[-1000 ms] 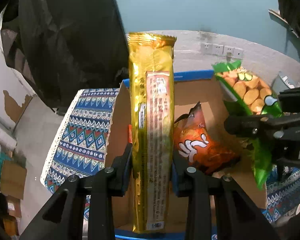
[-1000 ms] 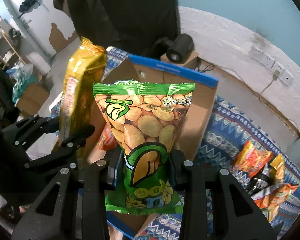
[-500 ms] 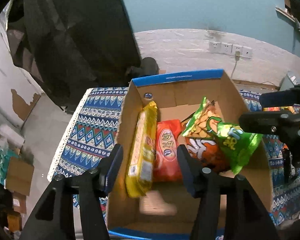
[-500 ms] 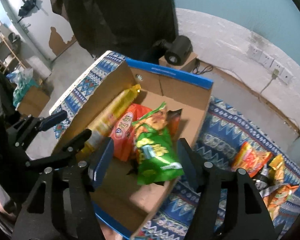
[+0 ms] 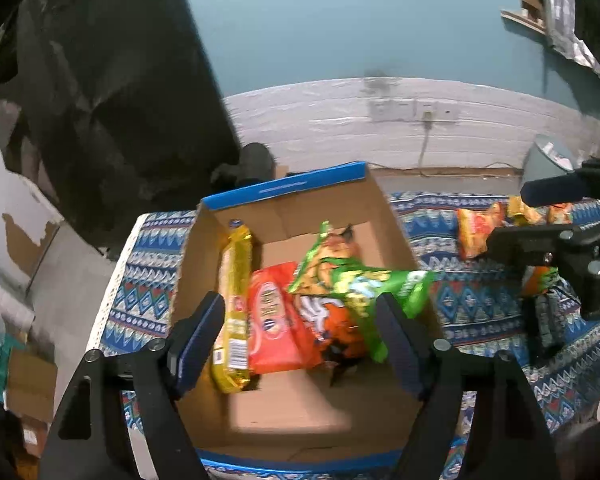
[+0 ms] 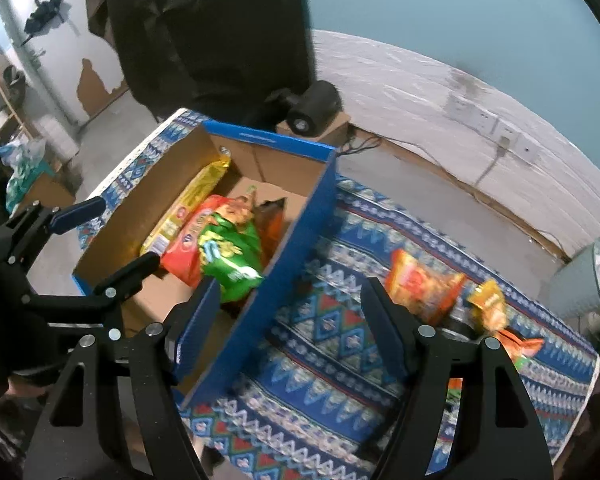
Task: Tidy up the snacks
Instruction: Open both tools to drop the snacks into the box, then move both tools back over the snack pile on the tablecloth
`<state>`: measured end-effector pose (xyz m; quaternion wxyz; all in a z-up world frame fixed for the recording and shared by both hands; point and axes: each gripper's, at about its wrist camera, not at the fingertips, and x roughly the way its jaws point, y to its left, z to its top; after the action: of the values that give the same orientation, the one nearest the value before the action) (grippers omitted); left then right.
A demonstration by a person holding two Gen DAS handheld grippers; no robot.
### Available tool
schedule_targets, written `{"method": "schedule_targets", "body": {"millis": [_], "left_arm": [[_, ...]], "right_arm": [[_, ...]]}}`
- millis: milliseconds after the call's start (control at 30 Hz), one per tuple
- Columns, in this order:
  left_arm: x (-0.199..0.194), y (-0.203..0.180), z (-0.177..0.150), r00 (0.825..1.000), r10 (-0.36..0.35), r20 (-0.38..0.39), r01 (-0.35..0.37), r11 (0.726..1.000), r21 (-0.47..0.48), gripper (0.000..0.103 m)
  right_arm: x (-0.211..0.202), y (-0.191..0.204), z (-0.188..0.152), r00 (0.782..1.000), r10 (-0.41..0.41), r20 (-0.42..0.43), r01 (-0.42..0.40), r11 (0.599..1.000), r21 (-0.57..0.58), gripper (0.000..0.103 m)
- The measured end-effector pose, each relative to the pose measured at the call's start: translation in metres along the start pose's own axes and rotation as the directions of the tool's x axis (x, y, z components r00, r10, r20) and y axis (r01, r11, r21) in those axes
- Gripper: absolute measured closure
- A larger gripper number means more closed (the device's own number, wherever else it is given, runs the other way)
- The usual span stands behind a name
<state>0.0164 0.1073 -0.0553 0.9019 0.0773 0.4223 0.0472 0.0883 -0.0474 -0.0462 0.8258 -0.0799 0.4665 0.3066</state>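
Observation:
A blue-edged cardboard box (image 5: 283,186) (image 6: 283,248) holds a long gold packet (image 5: 233,312) (image 6: 187,210) along its left wall, a red packet (image 5: 273,324), an orange bag (image 5: 332,320) and a green bag (image 5: 360,284) (image 6: 227,252) lying on top. My left gripper (image 5: 300,332) hangs over the box, its jaws opening with nothing gripped between them. My right gripper (image 6: 289,316) straddles the box's right wall over the cloth, its jaws also opening and holding nothing. It shows at the right of the left wrist view as the right gripper (image 5: 556,236).
A blue patterned cloth (image 6: 340,344) covers the table. Loose snack bags (image 6: 420,284) and a small yellow packet (image 6: 488,304) lie on it to the right of the box. A black device (image 6: 312,110) sits behind the box; a wall with sockets (image 5: 412,110) beyond.
Both grippers let go: the gold packet and the green bag dropped into the box. Both pairs of jaws spread wider and drew back; the right gripper shifted right toward the box's wall.

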Motion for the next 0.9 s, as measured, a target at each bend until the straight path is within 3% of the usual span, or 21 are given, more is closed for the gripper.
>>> {"method": "schedule_targets", "body": {"millis": [533, 900], "left_arm": [[-0.016, -0.059, 0.008, 0.997, -0.063, 0.036, 0.059, 0.993, 0.103, 0.022], [-0.018, -0.116, 0.009, 0.996, -0.092, 0.014, 0.087, 0.974, 0.208, 0.022]], "right_arm": [[-0.048, -0.060, -0.047, 0.996, -0.079, 0.036, 0.077, 0.996, 0.049, 0.027], [-0.069, -0.111, -0.085, 0.991, -0.131, 0.031, 0.126, 0.982, 0.139, 0.027]]}}
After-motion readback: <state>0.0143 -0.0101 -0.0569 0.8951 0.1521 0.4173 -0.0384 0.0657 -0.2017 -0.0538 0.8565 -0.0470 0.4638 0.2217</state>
